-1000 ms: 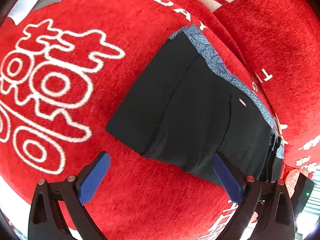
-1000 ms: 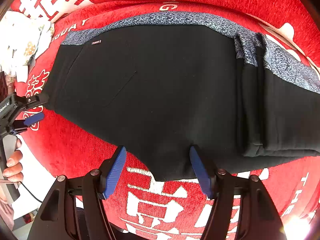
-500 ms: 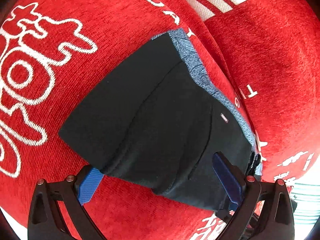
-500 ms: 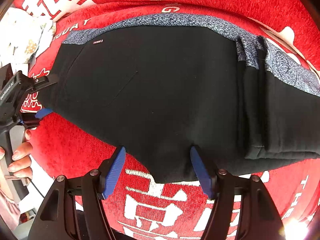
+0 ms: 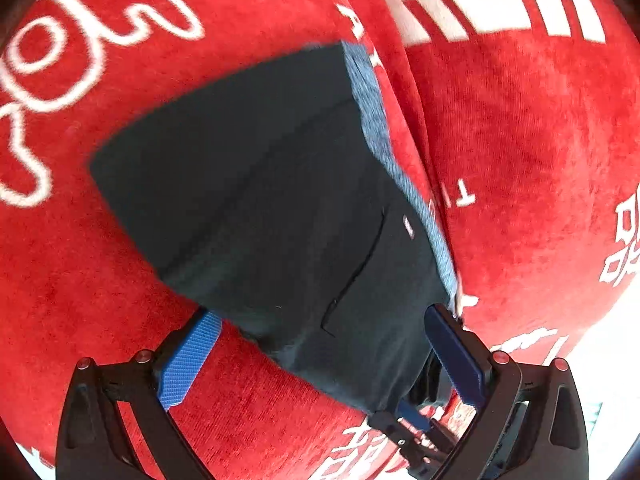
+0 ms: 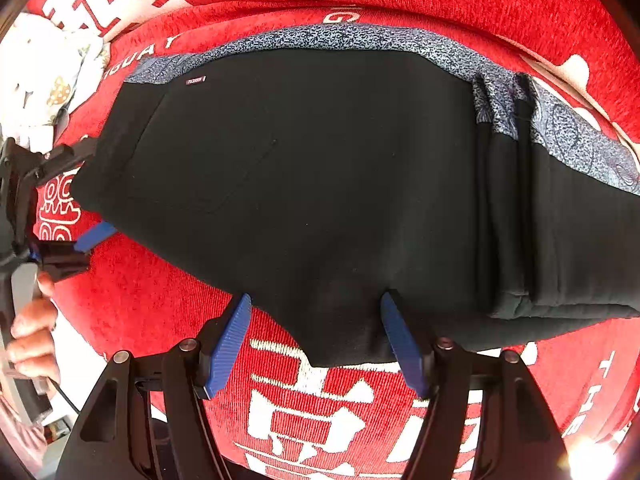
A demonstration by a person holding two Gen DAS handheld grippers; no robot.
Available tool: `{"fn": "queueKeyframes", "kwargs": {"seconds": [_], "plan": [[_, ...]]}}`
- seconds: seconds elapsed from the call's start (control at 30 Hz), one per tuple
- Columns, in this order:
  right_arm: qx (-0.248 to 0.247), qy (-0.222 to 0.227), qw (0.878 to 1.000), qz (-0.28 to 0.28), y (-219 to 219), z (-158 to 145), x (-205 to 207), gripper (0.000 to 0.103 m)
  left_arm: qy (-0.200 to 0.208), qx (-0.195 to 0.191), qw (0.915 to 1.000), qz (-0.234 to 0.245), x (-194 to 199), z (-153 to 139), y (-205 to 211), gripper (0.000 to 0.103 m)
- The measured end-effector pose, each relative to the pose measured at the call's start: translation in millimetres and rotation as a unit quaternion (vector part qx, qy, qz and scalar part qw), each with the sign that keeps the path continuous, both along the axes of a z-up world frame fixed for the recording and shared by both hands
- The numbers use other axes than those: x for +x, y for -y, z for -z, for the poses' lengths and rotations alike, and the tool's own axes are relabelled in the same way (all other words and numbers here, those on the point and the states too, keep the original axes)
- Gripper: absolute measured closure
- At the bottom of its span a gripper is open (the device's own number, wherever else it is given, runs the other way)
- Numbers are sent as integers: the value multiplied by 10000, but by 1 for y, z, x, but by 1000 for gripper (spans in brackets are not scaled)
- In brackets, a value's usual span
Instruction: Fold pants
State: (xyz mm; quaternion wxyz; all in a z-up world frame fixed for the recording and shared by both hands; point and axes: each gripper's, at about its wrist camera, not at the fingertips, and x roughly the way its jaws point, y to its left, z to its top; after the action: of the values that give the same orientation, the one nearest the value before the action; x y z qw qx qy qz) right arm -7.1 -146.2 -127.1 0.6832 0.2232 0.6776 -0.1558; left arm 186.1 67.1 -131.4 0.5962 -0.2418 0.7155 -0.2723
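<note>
Near the pants' (image 6: 320, 184) waistband, a small tag (image 6: 196, 80) reads "FASHION".

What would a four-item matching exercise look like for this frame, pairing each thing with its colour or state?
Column one:
1. pants
2. waistband
3. cover under the pants
4. right gripper

Column two:
A. red with white lettering
B. open, fingers on either side of the pants' near edge
C. black, lying flat, one end folded over
D. blue-grey speckled strip along the far edge

Pairs: 1-C, 2-D, 3-A, 4-B
</note>
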Motion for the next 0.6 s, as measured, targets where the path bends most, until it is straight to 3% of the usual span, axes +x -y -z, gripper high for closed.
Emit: {"fn": "queueKeyframes", "kwargs": {"seconds": [0.17, 0.2, 0.23, 0.3, 0.4, 0.43, 0.47, 0.5, 0.53, 0.6], "plan": [[20, 51, 10000, 18, 1, -1, -2, 31, 229, 323, 9992, 26, 16, -4, 24, 3], [27, 58, 10000, 15, 1, -1, -3, 31, 266, 492, 9984, 36, 16, -3, 25, 12], [47, 69, 10000, 1, 2, -1, -3, 31, 399, 851, 9955, 146, 15, -4, 28, 30], [93, 117, 9999, 2, 6, -6, -4, 31, 797, 1492, 9842, 526, 10, -8, 35, 57], [4, 278, 9995, 128, 18, -24, -3, 34, 1688, 1969, 9591, 1133, -5, -28, 56, 67], [-48, 375, 9992, 138, 22, -32, -1, 34, 2037, 2158, 9448, 1391, -11, -35, 66, 67], [-91, 572, 9982, 128, 29, -48, 5, 34, 2635, 2463, 9152, 1796, -25, -44, 82, 67], [-81, 654, 9978, 114, 33, -55, 8, 34, 2968, 2628, 8955, 2023, -34, -48, 89, 67], [0, 841, 9964, 46, 39, -69, 19, 34, 3471, 2869, 8610, 2365, -49, -52, 101, 68], [250, 1047, 9941, -133, 47, -85, 42, 34, 4007, 3104, 8173, 2740, -70, -52, 114, 68]]}}
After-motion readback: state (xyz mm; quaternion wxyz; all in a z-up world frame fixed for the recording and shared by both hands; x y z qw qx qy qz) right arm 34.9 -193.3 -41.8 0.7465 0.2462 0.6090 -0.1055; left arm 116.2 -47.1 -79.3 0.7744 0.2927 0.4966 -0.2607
